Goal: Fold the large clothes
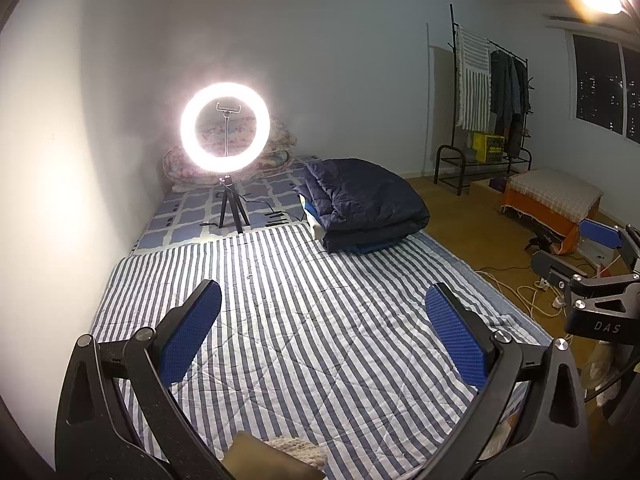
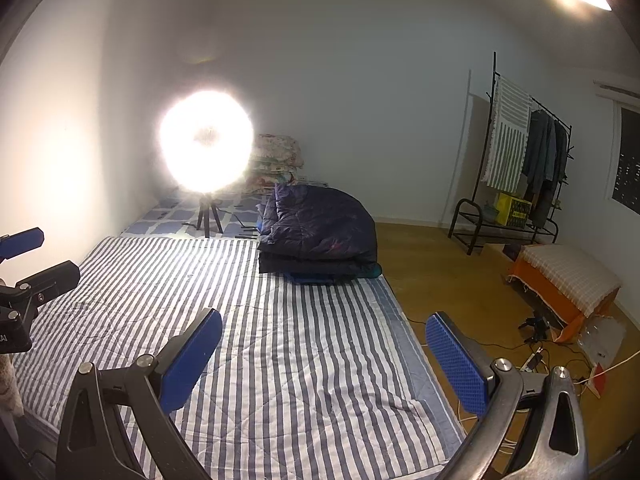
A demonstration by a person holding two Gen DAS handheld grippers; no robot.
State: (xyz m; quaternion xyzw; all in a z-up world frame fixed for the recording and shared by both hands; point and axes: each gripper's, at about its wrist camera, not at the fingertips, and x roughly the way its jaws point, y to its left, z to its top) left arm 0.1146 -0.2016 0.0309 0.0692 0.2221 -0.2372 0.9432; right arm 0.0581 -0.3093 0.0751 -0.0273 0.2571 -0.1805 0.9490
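Both tools, left tool (image 1: 322,334) and right tool (image 2: 324,354), hang released; the striped quilt (image 1: 320,320) lies unfolded, the navy comforter (image 1: 362,204) already stacked far.

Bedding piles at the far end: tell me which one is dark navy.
The folded navy quilt, stacked on the striped cover's far right corner. The other pile, behind the ring light, is pale floral.
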